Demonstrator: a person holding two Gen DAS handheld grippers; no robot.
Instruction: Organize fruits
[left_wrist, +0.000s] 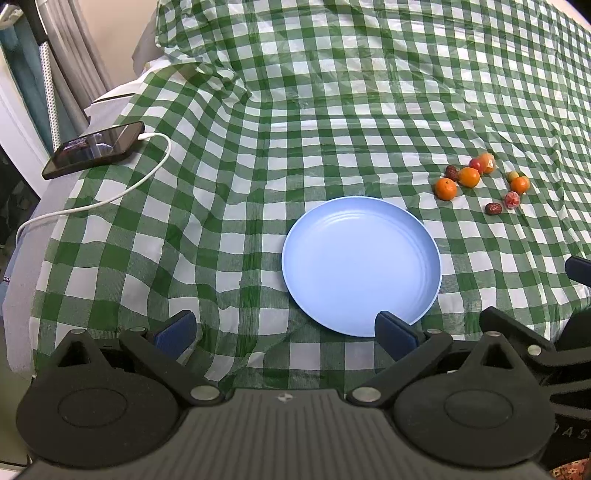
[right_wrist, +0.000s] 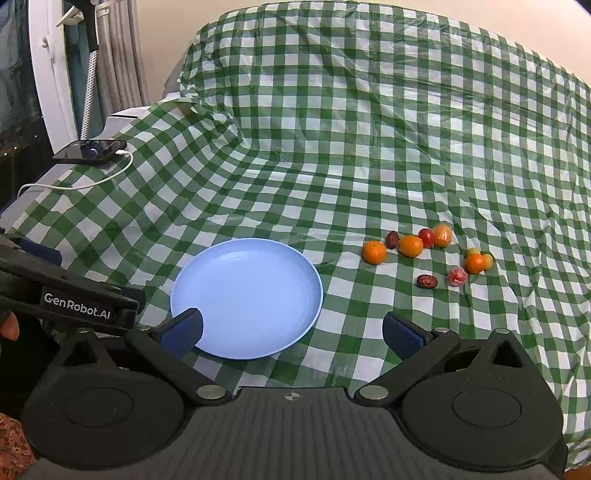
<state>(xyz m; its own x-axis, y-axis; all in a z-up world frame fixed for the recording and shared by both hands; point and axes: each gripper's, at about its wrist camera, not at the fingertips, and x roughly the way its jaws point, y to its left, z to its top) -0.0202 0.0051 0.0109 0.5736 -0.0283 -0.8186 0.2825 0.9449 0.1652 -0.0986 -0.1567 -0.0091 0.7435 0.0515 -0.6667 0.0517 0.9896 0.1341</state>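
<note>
An empty light blue plate (left_wrist: 361, 266) (right_wrist: 245, 297) lies on the green checked cloth. To its right sits a loose cluster of small fruits: an orange (left_wrist: 446, 188) (right_wrist: 374, 252), a second orange (left_wrist: 469, 177) (right_wrist: 410, 246), a third orange (left_wrist: 520, 185) (right_wrist: 474, 263), two dark red dates (left_wrist: 492, 208) (right_wrist: 427, 281), a red fruit (right_wrist: 426, 237) and a wrapped red piece (right_wrist: 457, 276). My left gripper (left_wrist: 284, 334) stands open near the plate's front edge, holding nothing. My right gripper (right_wrist: 293, 332) is open too, just in front of the plate's right side.
A black phone (left_wrist: 94, 149) (right_wrist: 89, 150) on a white charging cable (left_wrist: 110, 197) lies at the far left of the cloth. Curtains and a white frame stand beyond it. The left gripper's body (right_wrist: 66, 295) fills the right wrist view's left edge, with a fingertip beside it.
</note>
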